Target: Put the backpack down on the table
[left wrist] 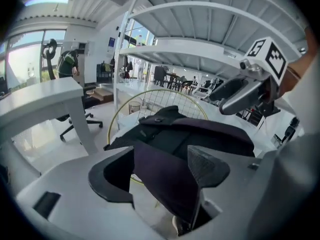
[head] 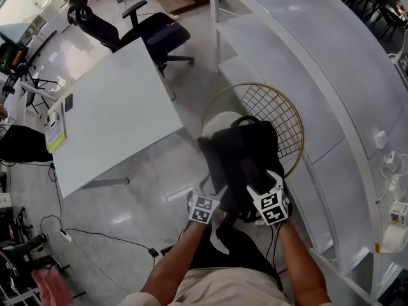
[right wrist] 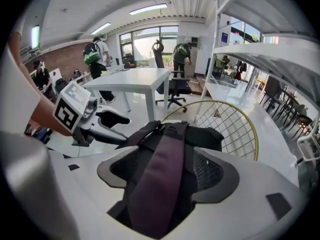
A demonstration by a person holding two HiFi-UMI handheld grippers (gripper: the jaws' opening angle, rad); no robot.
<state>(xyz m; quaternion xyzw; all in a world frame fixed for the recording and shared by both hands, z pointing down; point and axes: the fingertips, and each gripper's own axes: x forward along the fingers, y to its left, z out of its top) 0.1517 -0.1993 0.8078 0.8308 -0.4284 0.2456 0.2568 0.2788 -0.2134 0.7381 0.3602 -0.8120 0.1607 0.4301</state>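
The black backpack (head: 245, 148) lies on a round gold-rimmed wire chair (head: 290, 110), its shoulder straps toward me. In the head view my left gripper (head: 218, 193) is at the near left strap and my right gripper (head: 256, 178) at the near right one. In the left gripper view the left gripper (left wrist: 162, 161) stands open with a dark strap (left wrist: 167, 184) hanging loose between the jaws; the backpack (left wrist: 200, 134) lies just beyond. In the right gripper view the right gripper (right wrist: 172, 171) is open too, a purple-black strap (right wrist: 160, 184) running between its jaws with gaps on both sides.
A white table (head: 115, 113) stands to the left of the wire chair, with a black office chair (head: 146, 34) behind it. A white curved shelf unit (head: 331, 75) runs along the right. Cables lie on the floor at lower left. People stand far off in the right gripper view.
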